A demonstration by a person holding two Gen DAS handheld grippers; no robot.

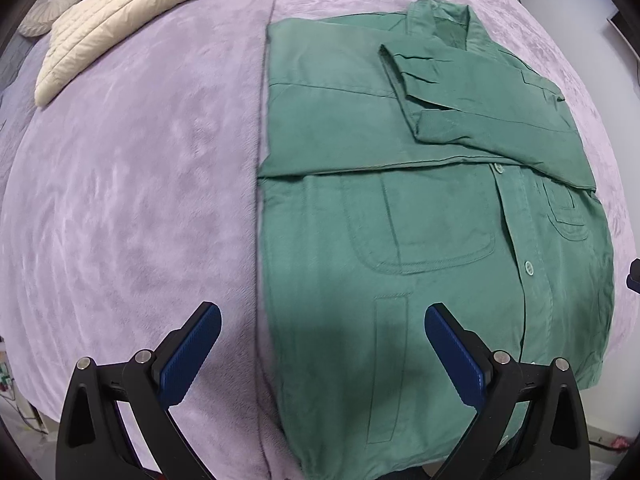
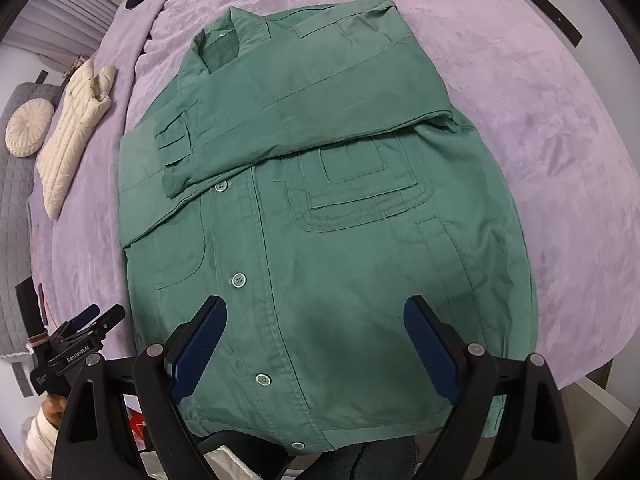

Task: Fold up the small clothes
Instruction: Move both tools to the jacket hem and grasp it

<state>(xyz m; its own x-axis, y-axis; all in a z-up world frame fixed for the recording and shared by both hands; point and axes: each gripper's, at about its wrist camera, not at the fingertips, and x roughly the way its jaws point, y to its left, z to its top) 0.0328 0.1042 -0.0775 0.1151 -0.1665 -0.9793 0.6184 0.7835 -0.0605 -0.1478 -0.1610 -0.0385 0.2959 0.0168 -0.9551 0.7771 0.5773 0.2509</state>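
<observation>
A green button-up shirt (image 1: pixel 420 208) lies front-up on a lilac blanket (image 1: pixel 132 200), collar far, both sleeves folded across its chest. My left gripper (image 1: pixel 322 314) hangs open above the shirt's near left edge, one blue pad (image 1: pixel 192 354) over blanket, the other over cloth. In the right wrist view the same shirt (image 2: pixel 320 220) fills the middle. My right gripper (image 2: pixel 314 310) is open above the lower hem area, right of the button placket, nothing between its pads. The left gripper (image 2: pixel 98 314) shows at the lower left, held by a hand.
A cream quilted garment (image 1: pixel 132 20) lies folded at the far left of the bed. A round cushion (image 2: pixel 28 128) and grey quilt (image 2: pixel 16 216) sit beyond it. The bed's near edge runs just below the shirt hem (image 2: pixel 296 446).
</observation>
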